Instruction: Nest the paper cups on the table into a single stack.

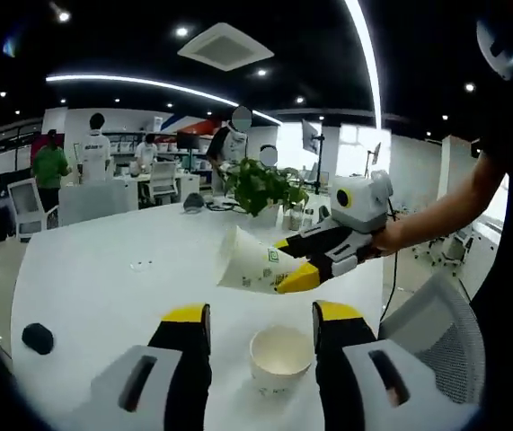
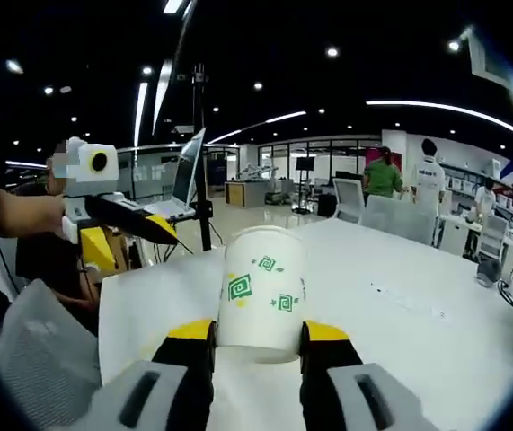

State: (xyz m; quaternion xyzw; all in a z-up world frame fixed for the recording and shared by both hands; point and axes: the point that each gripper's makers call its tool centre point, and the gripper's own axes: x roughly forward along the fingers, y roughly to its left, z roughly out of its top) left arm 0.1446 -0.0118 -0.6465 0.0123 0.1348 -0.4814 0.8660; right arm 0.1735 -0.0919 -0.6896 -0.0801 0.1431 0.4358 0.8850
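White paper with green square-spiral marks makes up the cup (image 2: 260, 292) that our right gripper (image 2: 258, 346) pinches between its two yellow-tipped jaws, the jaws pressed against the cup's lower sides. In the right gripper view this held cup stands upright between the jaws, its closed base toward the camera end and its body rising over the white table (image 2: 400, 296).

In the left gripper view we see the same held cup (image 1: 252, 262) from the side, tilted with its open mouth pointing left and up, lifted above the table (image 1: 103, 269), with the right gripper (image 1: 303, 266) clamped on its narrow end and a person's arm (image 1: 440, 211) behind it.

Our left gripper (image 1: 262, 321) has its jaws spread apart, holding nothing. Between and just beyond them a second cup (image 1: 280, 357) stands upright on the table, mouth open toward us, its inside bare. The held cup hangs above and a little to the left of this standing cup, apart from it.

In the right gripper view the left gripper (image 2: 162, 232) shows at the left, its yellow tips pointing right.

A small black object (image 1: 38, 338) lies on the table at the left, well apart from the cups. A leafy plant (image 1: 260, 186) stands at the table's far edge.
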